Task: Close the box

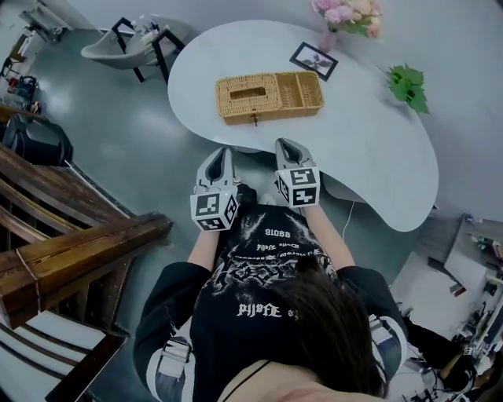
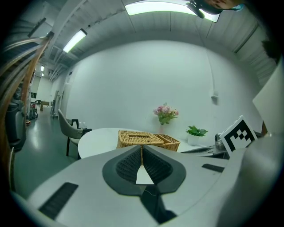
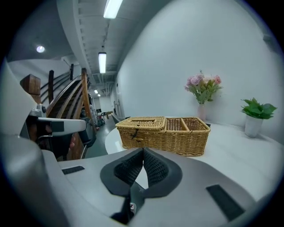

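A woven wicker box (image 1: 269, 96) stands on the white table (image 1: 354, 141). Its left half is covered by a lid that lies flat, with a small latch (image 1: 254, 119) at the front; its right half shows two open compartments. My left gripper (image 1: 222, 153) and right gripper (image 1: 284, 144) hover side by side at the table's near edge, short of the box and pointing at it. Both are shut with nothing between the pads. The box (image 2: 146, 138) shows beyond the closed jaws in the left gripper view, and the same box (image 3: 164, 133) in the right gripper view.
Behind the box are a framed picture (image 1: 313, 60), a vase of pink flowers (image 1: 350, 14) and a small green plant (image 1: 407, 85). A grey chair (image 1: 134, 43) stands past the table's left end. Wooden stair rails (image 1: 71, 251) run along my left.
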The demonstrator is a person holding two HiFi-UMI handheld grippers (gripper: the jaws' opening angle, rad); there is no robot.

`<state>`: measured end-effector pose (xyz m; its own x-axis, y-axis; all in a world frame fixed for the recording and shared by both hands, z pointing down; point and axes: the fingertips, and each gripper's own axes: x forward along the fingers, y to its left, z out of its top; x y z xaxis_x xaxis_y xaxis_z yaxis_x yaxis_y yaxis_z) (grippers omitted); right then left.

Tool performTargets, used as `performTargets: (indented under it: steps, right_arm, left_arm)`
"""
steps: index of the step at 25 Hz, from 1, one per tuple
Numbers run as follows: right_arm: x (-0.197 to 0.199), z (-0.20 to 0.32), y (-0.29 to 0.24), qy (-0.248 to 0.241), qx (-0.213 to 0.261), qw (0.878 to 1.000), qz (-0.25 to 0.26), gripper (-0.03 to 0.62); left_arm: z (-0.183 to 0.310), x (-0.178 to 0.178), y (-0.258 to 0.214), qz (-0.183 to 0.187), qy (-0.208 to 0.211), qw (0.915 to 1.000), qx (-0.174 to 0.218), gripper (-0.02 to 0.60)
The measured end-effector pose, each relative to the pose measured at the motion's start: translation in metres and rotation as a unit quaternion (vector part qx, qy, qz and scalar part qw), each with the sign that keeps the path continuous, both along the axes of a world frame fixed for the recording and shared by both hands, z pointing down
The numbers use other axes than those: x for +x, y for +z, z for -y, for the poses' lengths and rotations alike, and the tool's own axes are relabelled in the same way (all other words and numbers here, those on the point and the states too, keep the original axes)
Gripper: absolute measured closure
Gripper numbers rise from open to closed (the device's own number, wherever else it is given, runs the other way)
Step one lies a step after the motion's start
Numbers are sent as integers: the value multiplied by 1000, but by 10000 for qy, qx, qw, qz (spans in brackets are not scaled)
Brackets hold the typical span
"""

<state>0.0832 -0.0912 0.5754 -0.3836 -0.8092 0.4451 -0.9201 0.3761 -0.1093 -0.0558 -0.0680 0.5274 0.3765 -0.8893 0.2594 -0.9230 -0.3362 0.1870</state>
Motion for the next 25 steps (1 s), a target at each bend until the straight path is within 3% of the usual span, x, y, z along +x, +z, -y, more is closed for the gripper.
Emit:
performTargets:
  steps: [25]
  right_arm:
    - [10,-4,-3,75,168,9998,-26,569]
  left_arm:
    - [8,4,7,74,-236,9997,-52,554]
